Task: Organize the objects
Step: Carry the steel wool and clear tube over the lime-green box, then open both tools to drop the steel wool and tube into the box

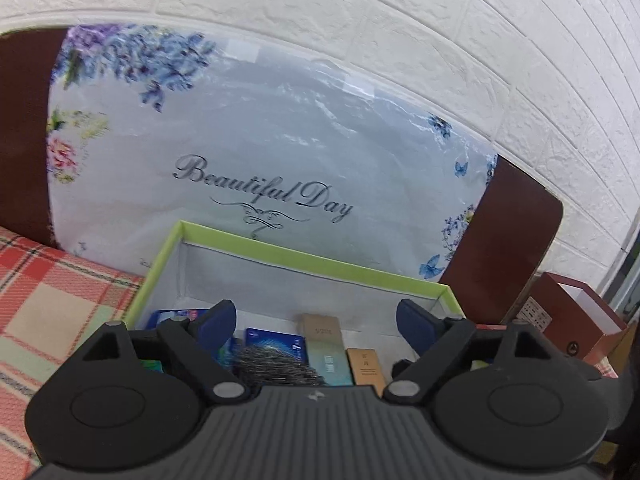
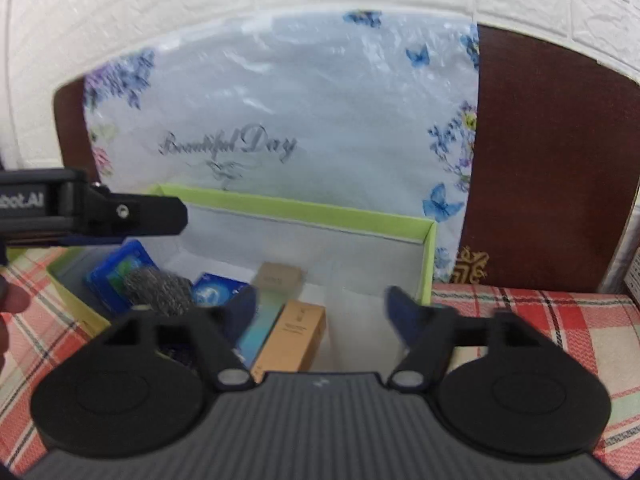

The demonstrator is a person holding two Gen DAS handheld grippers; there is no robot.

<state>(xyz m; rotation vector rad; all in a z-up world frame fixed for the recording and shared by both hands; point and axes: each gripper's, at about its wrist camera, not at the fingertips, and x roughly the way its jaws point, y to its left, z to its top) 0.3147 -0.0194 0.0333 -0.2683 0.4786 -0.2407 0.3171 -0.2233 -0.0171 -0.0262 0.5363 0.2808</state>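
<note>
We've got both claws hanging over the green-rimmed box (image 1: 256, 246), which sits on the red plaid cloth (image 1: 60, 312) covering the bench. The left claw (image 1: 316, 320) has its blue pads spread wide apart with nothing pinched between them. Same story for the right claw (image 2: 322, 306): fingers wide, nothing gripped. From the right wrist view we can also see the left claw's black body poking in from the left edge, above the near-left part of the box.

Inside the box, things are lined up along the white floor. On the left there's a blue packet (image 2: 116, 276), and a grey steel-wool scrubber (image 2: 158, 290) lies partly on top of it. Next over is another blue packet (image 2: 214, 290), then a tall teal box (image 1: 330, 356) with a greyish-tan top end, and right against it a tan box (image 2: 298, 332). The right part of the box floor is bare white.

Behind the box a floral plastic-wrapped package (image 1: 280, 140) reading "Beautiful Day" leans upright against a dark brown board (image 2: 548, 160), with the white brick-pattern wall (image 1: 440, 20) behind that. Off to the right in the left wrist view there's a reddish-brown carton (image 1: 572, 320), well apart from the green box. Right wrist view is a bit blurry, so the small print on the boxes isn't readable for us.
</note>
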